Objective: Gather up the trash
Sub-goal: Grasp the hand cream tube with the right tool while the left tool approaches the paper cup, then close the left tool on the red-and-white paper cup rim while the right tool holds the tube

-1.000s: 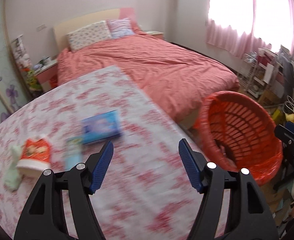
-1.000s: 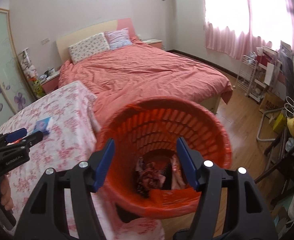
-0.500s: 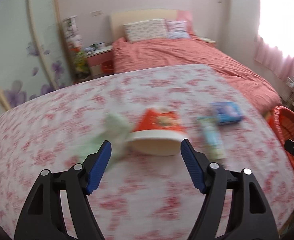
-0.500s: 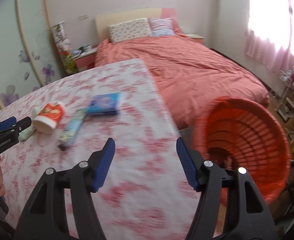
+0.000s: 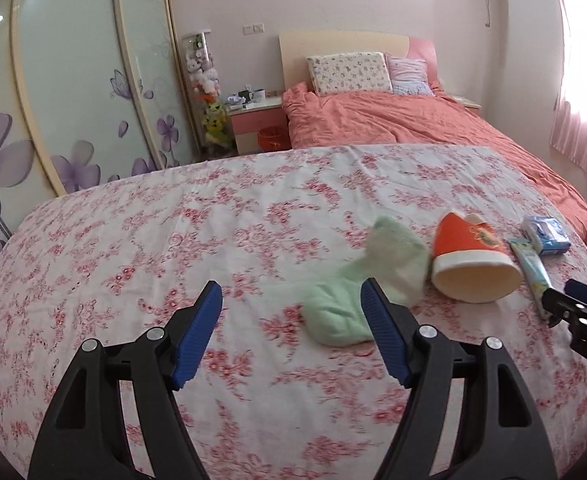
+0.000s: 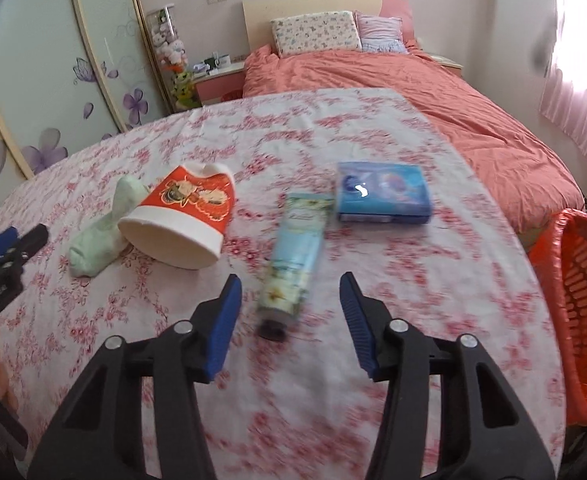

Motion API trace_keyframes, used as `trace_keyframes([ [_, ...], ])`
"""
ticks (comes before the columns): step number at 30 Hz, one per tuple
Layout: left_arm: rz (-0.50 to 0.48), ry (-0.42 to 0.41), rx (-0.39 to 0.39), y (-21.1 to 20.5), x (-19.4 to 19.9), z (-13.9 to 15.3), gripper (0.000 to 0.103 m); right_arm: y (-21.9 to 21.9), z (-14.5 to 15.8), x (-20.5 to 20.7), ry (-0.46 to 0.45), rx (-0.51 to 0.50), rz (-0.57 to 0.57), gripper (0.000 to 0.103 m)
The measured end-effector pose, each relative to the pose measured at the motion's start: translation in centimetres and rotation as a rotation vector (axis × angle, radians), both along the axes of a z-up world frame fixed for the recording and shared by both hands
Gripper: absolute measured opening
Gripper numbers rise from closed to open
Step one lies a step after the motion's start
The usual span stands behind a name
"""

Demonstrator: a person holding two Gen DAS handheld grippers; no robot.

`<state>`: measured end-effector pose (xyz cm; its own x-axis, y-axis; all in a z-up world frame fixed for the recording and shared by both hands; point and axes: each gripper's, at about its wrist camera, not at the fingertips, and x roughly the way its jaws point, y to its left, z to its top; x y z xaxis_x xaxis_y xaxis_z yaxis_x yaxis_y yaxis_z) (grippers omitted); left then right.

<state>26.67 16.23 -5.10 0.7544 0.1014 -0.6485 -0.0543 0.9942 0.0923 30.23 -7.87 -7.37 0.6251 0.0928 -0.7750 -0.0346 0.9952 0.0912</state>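
Observation:
On the floral tablecloth lie a pale green sock (image 5: 369,280) (image 6: 105,228), a tipped red-and-white paper cup (image 5: 473,256) (image 6: 185,220), a light blue tube (image 6: 297,256) (image 5: 531,266) and a blue packet (image 6: 383,198) (image 5: 545,232). My left gripper (image 5: 291,308) is open and empty, the sock just beyond its right finger. My right gripper (image 6: 291,300) is open and empty, with the tube's cap end between its fingers. The orange basket (image 6: 581,300) stands off the table's right edge.
A bed with a coral cover (image 6: 433,80) lies behind the table. A nightstand (image 5: 257,120) and a flowered wardrobe (image 5: 73,80) are at the back left. A pink curtain (image 6: 573,100) hangs at the right. My right gripper's tip (image 5: 581,300) shows in the left wrist view.
Both grippers have swung left from the basket to the table. The left one now faces the sock, the right one the tube. Both stayed open.

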Motion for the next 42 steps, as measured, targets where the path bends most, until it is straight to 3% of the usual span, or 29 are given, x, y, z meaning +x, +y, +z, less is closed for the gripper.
trace_keyframes([
  [4,-0.004,0.038,-0.055,1.2,0.3,-0.6,0.071,0.2,-1.0,0.6,0.022,0.001,-0.035,0.029],
  [13,-0.042,0.079,-0.108,0.9,0.5,-1.3,0.071,0.6,-1.2,1.1,0.013,-0.034,-0.04,0.028],
  [27,-0.151,0.065,-0.083,-4.5,1.4,-1.1,0.071,-3.1,1.6,-3.0,-0.067,0.016,-0.059,0.027],
  [34,-0.206,0.076,-0.064,-7.7,2.5,-1.9,0.066,-6.0,0.7,-2.9,-0.039,0.024,-0.134,0.027],
  [42,-0.229,0.053,0.045,-11.0,3.4,-2.0,0.056,-7.4,-0.1,-2.6,-0.015,0.061,-0.148,0.027],
])
